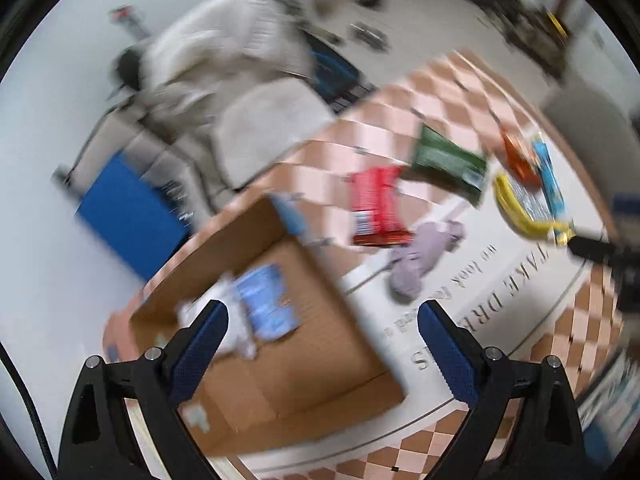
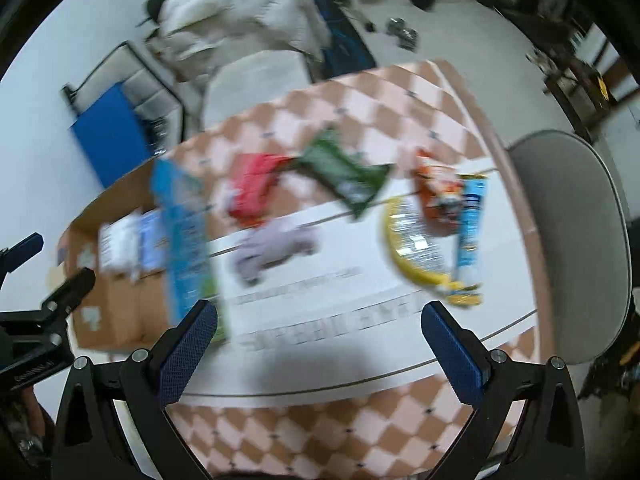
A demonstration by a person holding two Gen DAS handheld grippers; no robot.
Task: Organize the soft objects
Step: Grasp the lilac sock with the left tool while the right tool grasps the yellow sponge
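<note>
Both views are motion-blurred. A cardboard box (image 1: 288, 344) on the table holds white and blue soft packs (image 1: 260, 304); it also shows in the right wrist view (image 2: 116, 300). On the table lie a red packet (image 1: 376, 204), a green packet (image 1: 444, 160), a lilac cloth (image 1: 420, 256), an orange packet (image 1: 520, 156), a yellow packet (image 1: 520, 212) and a light blue packet (image 1: 554, 184). My left gripper (image 1: 322, 312) is open and empty above the box's right edge. My right gripper (image 2: 320, 312) is open and empty above the white mat (image 2: 320, 340). A blue-green pack (image 2: 184, 240) stands at the box's right edge.
The table has a checkered orange cloth (image 2: 320, 432). A grey chair (image 2: 568, 240) stands at the right, another chair draped with a white coat (image 2: 240, 12) behind the table. A blue box (image 2: 108, 136) is on the floor at the left. The left gripper (image 2: 48, 280) shows in the right wrist view.
</note>
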